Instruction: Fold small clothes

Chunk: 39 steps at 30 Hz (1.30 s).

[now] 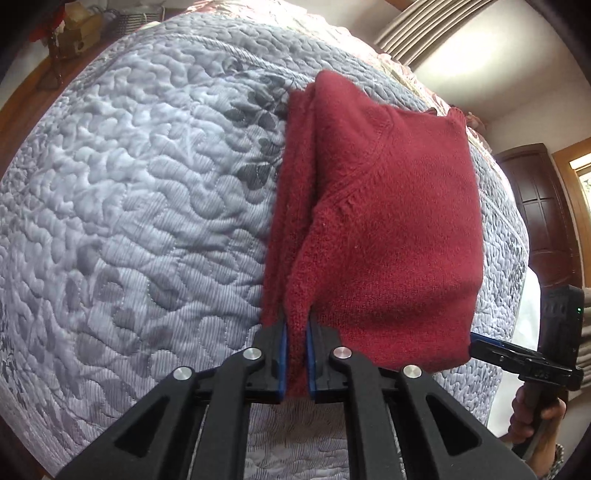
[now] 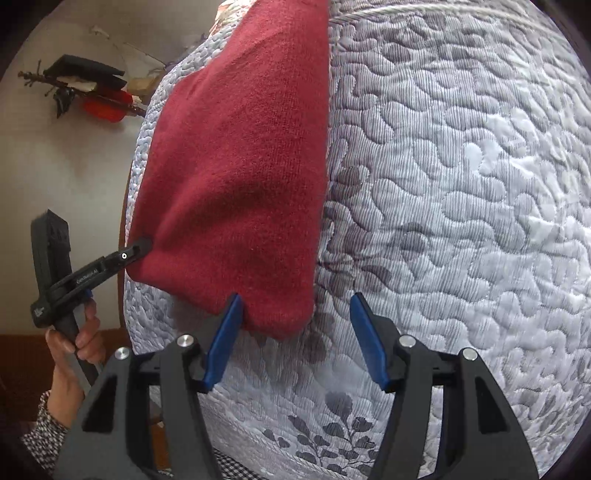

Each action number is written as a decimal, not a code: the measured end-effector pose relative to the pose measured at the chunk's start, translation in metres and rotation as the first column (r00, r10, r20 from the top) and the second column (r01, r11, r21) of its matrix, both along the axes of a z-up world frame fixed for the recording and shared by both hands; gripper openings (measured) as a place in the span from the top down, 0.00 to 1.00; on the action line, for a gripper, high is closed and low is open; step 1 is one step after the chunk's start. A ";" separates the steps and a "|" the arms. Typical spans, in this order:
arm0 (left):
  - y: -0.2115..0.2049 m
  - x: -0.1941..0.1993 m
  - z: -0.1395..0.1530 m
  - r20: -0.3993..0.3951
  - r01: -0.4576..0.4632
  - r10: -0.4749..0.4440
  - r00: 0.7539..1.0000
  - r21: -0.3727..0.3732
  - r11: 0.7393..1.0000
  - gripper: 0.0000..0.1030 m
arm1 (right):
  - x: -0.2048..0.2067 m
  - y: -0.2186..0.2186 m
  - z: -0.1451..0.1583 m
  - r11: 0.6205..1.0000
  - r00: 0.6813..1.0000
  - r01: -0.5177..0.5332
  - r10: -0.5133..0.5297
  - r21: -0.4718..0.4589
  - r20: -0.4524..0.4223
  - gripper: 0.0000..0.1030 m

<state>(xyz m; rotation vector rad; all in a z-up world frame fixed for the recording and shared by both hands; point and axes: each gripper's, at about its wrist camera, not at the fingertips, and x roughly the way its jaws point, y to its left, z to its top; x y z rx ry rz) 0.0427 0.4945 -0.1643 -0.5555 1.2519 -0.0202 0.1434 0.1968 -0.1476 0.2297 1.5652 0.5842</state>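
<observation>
Red knit fills the middle of both my views: a small sweater (image 1: 391, 229), folded into a thick block, lies on the grey quilted bedspread (image 1: 147, 192) of the bed. A raglan seam runs diagonally across its top layer, and several stacked layers show along its left side in the left wrist view.

My left gripper (image 1: 295, 332) has its jaws closed on a fold of the sweater at the near left corner; the red cloth is pinched between the two blue pads (image 1: 283, 354) and bulges out above them. In the right wrist view I see that same gripper from the side, its black tip touching the sweater's left edge, with the hand (image 2: 77, 347) around its handle and a patterned sleeve (image 2: 44, 432) at the wrist.

My right gripper (image 2: 295, 317) has its jaws spread wide. Its left pad is just beside the near corner of the sweater, which hangs between the two fingers, while the right pad stands over bare bedspread, apart from the cloth. I cannot tell whether the left pad is touching the knit.

Beyond the bed I see a dark wooden door (image 1: 535, 214), pleated curtains (image 1: 417, 29) and a pale wall (image 2: 74, 155).
</observation>
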 end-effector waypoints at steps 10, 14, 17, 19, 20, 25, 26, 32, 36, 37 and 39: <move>-0.004 0.001 0.011 0.029 0.037 -0.038 0.999 0.030 0.999 0.90 | -0.005 0.010 -0.006 0.999 1.000 -0.017 0.018 0.033 -0.010 0.72; 0.001 0.002 -0.014 -0.020 0.036 -0.035 0.999 0.035 0.999 0.80 | -0.008 0.015 -0.026 0.999 0.999 -0.019 0.018 -0.036 -0.035 0.72; 0.004 0.004 -0.021 -0.027 0.027 -0.027 0.999 0.025 0.999 0.74 | -0.007 0.017 -0.029 0.998 0.999 -0.030 0.028 -0.051 -0.033 0.65; 0.007 0.005 -0.016 -0.031 0.029 -0.029 0.999 0.017 0.999 0.66 | -0.004 0.017 -0.020 0.998 0.999 -0.037 0.035 -0.055 -0.022 0.52; 0.010 0.005 -0.011 -0.030 0.032 -0.032 0.999 0.005 0.999 0.63 | -0.003 0.014 -0.016 0.999 0.999 -0.036 0.036 -0.039 -0.013 0.51; 0.027 0.019 0.026 0.044 0.019 -0.017 0.999 -0.030 0.999 0.55 | 0.017 -0.001 0.017 1.000 0.998 -0.010 0.010 0.000 0.068 0.39; 0.030 0.028 0.030 0.059 0.014 -0.012 0.998 -0.033 0.999 0.53 | 0.022 -0.001 0.021 1.000 0.996 -0.008 0.009 -0.008 0.084 0.39; 0.024 0.106 0.018 0.040 0.013 -0.014 0.999 0.005 1.000 0.52 | 0.052 0.004 0.021 0.999 0.993 -0.009 0.014 -0.048 0.119 0.39; 0.016 0.136 0.010 0.046 0.020 -0.021 0.999 0.018 1.000 0.52 | 0.063 0.017 0.013 0.994 0.990 -0.040 0.053 -0.099 0.130 0.39; 0.014 0.142 0.008 0.038 0.025 -0.025 0.999 0.022 0.999 0.53 | 0.064 0.024 0.011 0.994 0.990 -0.043 0.056 -0.096 0.129 0.39; 0.011 0.148 0.002 0.020 0.025 -0.026 0.999 0.041 0.999 0.61 | 0.067 0.026 0.008 0.995 0.991 -0.043 0.054 -0.086 0.124 0.39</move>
